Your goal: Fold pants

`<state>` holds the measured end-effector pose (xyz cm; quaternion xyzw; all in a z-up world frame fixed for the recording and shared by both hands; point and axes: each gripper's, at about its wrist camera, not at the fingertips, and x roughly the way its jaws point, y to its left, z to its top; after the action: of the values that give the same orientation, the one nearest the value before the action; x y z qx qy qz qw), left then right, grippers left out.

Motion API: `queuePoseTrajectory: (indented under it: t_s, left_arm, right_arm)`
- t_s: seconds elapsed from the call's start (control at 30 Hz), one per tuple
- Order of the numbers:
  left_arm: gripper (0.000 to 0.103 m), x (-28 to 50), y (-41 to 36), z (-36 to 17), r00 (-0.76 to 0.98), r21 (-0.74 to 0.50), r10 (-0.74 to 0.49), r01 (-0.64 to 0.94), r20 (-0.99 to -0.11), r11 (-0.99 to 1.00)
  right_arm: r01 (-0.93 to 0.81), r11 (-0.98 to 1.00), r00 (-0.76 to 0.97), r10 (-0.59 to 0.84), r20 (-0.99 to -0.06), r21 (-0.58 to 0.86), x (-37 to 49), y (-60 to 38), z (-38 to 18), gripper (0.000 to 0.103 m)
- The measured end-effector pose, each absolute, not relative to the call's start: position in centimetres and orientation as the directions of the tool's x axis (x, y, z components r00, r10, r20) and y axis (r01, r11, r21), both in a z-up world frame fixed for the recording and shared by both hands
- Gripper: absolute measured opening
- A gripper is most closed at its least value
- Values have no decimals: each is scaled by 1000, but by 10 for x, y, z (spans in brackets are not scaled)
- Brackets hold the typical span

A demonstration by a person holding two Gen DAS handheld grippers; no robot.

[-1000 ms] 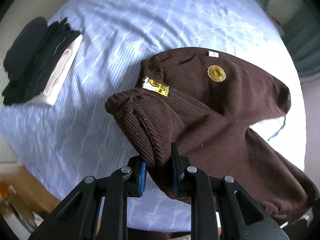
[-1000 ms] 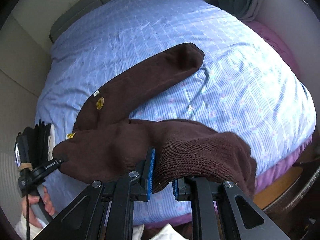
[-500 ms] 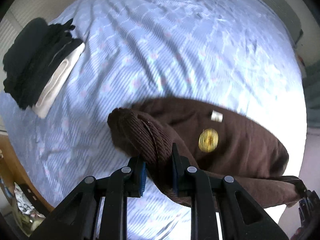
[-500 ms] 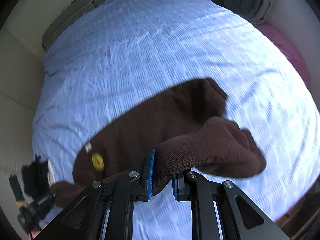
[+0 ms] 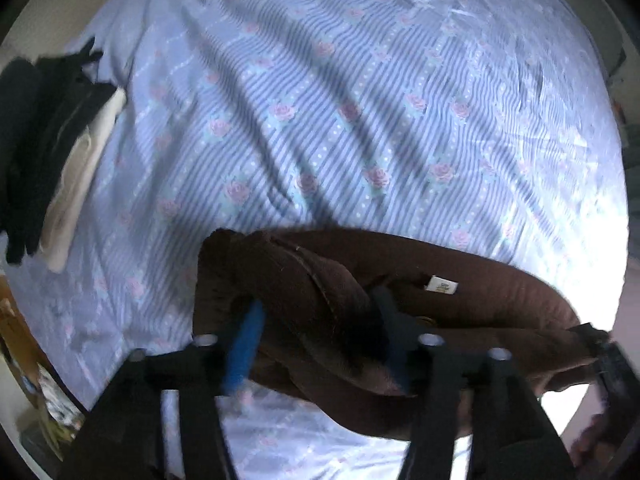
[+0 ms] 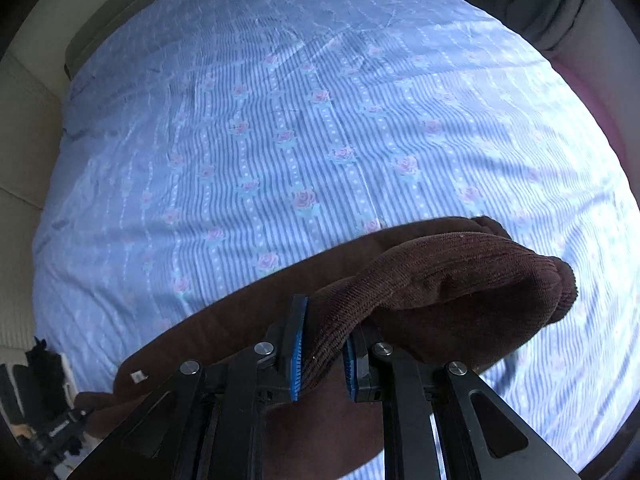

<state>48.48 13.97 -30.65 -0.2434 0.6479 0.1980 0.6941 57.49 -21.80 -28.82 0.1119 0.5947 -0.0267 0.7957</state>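
Left tool opened; pants lie crosswise, R still clamped.

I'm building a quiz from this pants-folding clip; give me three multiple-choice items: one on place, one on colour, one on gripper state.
1. Where does the dark clothes pile lie?
A. left bed edge
B. on the pants
C. on the floor

2. What colour are the pants?
A. grey
B. brown
C. green

3. The left gripper is:
A. clamped on fabric
B. open
C. out of view

Answers: 1 A, it sits at the left edge of the striped bedsheet; 2 B, brown corduroy in both views; 3 A is wrong, B is right: its blue pads stand spread, while the right gripper pinches the pants.
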Motion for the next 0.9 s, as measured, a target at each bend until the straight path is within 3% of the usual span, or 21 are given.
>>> queuePoseTrajectory:
  t_s: [0.03, 0.1, 0.17, 0.27, 0.33, 0.47, 0.53, 0.63, 0.83, 0.9]
  left_arm:
    - [76, 483, 141, -301, 90, -91, -46, -598, -995, 796]
    - [78, 479, 137, -282, 124, -115, -53, -577, -991, 809]
    - [86, 475, 129, -264, 165, -114, -32, -517, -986, 848]
    - [88, 468, 106, -238, 258, -90, -5, -320, -966, 943]
    - [90, 470, 81, -227, 326, 17, 47, -93, -944, 995]
    - [90, 484, 34, -239, 399, 183, 75, 240, -914, 953]
    - [90, 499, 20, -254, 378, 176, 47, 315, -924, 933]
    - [89, 530, -2, -291, 267, 130, 34, 351, -963, 927]
    - [87, 551, -28, -350, 120, 100, 63, 331, -991, 938]
    - [80, 553, -27, -360, 104, 106, 76, 314, -992, 944]
  right_arm:
    - [168, 976, 287, 87, -954, 139, 576, -216, -289, 20]
    - [155, 979, 302, 80, -950, 132, 574, -211, -283, 36]
    - [144, 979, 335, 91, -938, 146, 566, -210, -271, 62]
    - [89, 973, 387, 163, -908, 213, 538, -210, -242, 63]
    - [54, 975, 416, 176, -892, 218, 517, -216, -225, 66]
    - [30, 996, 489, 58, -870, 84, 483, -245, -211, 69]
    - [59, 998, 486, -26, -874, 4, 478, -268, -218, 69]
    - [144, 989, 452, -72, -889, -6, 483, -298, -235, 69]
    - [229, 969, 412, -13, -911, 90, 499, -325, -274, 69]
    - [255, 958, 393, 17, -919, 127, 506, -330, -290, 69]
